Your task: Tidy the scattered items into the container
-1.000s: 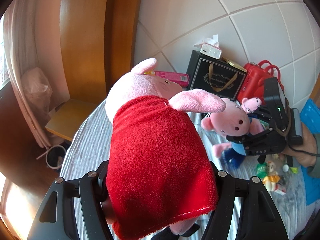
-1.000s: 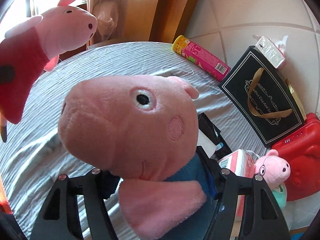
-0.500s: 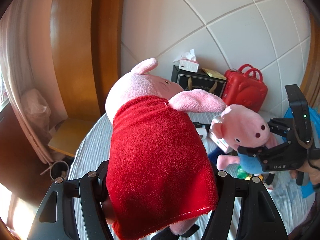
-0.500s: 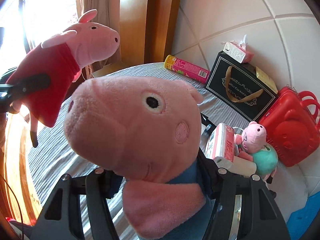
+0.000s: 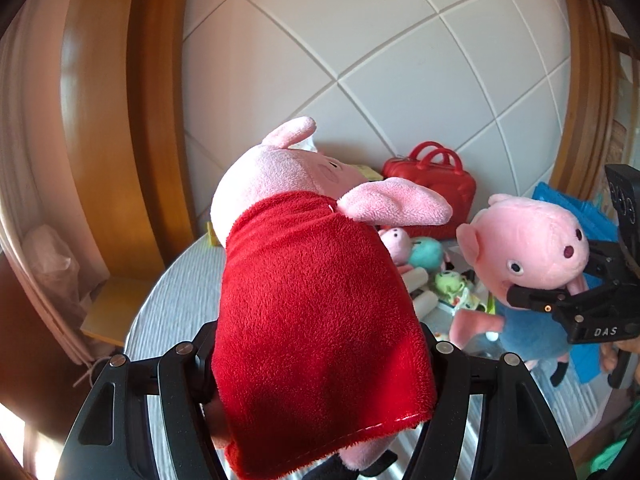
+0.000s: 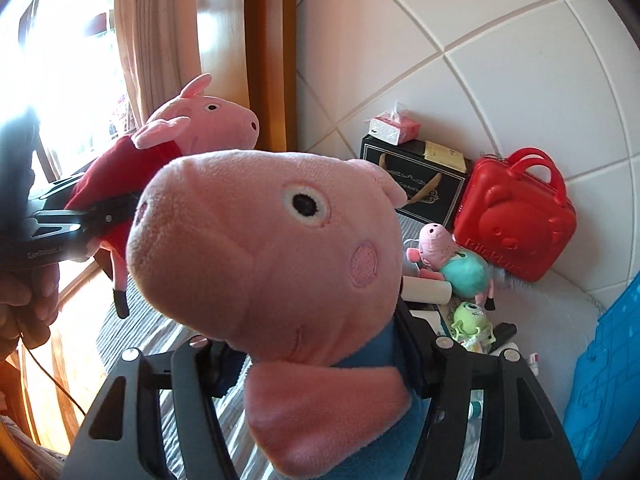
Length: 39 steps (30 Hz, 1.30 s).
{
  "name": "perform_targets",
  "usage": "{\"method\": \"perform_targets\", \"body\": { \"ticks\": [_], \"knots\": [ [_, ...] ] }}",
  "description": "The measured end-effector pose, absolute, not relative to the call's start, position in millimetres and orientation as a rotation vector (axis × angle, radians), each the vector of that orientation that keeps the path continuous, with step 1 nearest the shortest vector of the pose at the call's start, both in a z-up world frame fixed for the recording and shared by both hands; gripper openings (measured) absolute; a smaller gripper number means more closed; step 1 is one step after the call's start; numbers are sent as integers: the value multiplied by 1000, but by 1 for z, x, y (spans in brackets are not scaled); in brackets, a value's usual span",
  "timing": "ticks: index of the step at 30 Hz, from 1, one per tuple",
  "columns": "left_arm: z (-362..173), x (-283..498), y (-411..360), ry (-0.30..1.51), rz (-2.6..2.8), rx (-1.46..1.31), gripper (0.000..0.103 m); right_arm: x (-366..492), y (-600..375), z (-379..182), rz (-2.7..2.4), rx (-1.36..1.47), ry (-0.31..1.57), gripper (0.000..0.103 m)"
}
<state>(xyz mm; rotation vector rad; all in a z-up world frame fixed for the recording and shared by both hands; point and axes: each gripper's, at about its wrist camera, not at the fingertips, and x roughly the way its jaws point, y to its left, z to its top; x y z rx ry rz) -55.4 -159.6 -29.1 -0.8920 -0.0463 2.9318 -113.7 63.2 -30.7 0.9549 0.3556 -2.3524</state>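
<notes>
Red-dressed pig (image 5: pixel 316 312) clamped in left tool (image 5: pixel 320 360), held above the bed (image 5: pixel 176 300). Right tool (image 6: pixel 316 356), jaws just closing, grips blue-shirted pig (image 6: pixel 264 248). Red case (image 6: pixel 516 228) stands beyond.

– What filled the top of the left wrist view?
– A white panelled wall (image 5: pixel 360 40) with diagonal seams. Curved wooden trim (image 5: pixel 100 120) ran down the left side.
– And lower left?
– A low wooden table (image 5: pixel 116 308), with a clear plastic bag (image 5: pixel 52 264) just beside it. The striped grey sheet (image 5: pixel 180 288) lay nearer the centre.
– And the right wrist view?
– A bright window (image 6: pixel 72 60) and a beige curtain (image 6: pixel 160 40) were at upper left. Right of centre a black gift bag (image 6: pixel 412 184) stood against the wall, with a tissue pack (image 6: pixel 394 125) and a yellow packet (image 6: pixel 444 156) on top.
</notes>
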Motion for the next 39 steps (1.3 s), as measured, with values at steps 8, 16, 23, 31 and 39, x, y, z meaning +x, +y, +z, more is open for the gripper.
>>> {"method": "perform_targets", "body": {
  "ticks": [8, 16, 23, 31, 39],
  "knots": [
    [3, -49, -94, 30, 2871, -806, 68, -89, 148, 7, -2462, 901, 236, 62],
    [25, -50, -29, 71, 2825, -747, 68, -78, 212, 26, -2529, 874, 181, 62],
    [43, -52, 33, 103, 2795, -713, 68, -70, 268, 42, -2567, 822, 147, 62],
    [63, -52, 105, 138, 2776, -667, 68, -60, 341, 59, -2612, 773, 118, 62],
    [75, -54, 184, 150, 2748, -622, 68, -49, 413, 71, -2656, 730, 88, 62]
  ]
}}
